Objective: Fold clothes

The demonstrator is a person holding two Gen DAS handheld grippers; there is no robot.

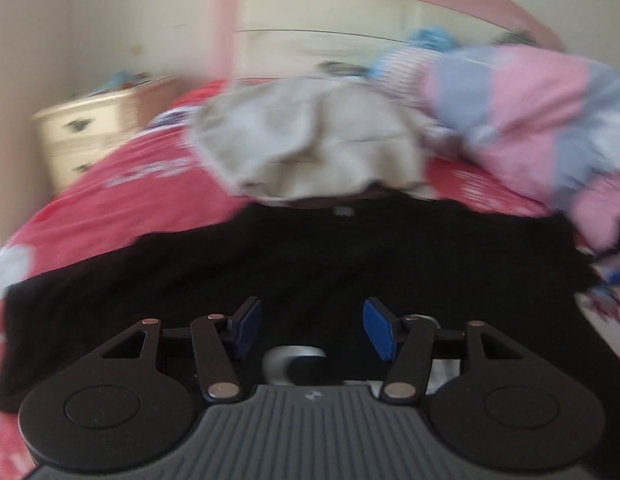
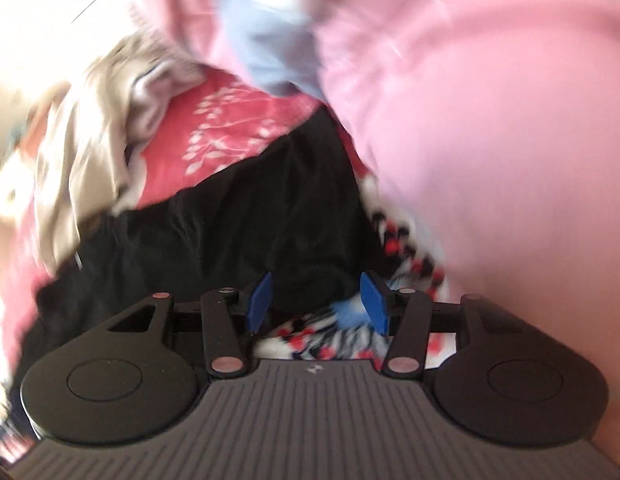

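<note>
**Black shirt spread out, folding not yet begun**

Left wrist view: the left gripper (image 1: 310,330) hangs half open and empty over the black shirt (image 1: 310,256), which lies flat on the red bedspread (image 1: 109,204). A beige garment (image 1: 310,148) and a pink-and-blue one (image 1: 530,120) wait unfolded behind.

Right wrist view: the right gripper (image 2: 316,304), half open and empty, sits at the shirt's edge (image 2: 237,220). Blur hides details.

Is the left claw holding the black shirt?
No, the left claw is open with nothing between its blue pads, and the black shirt lies flat on the bed beyond it.
</note>
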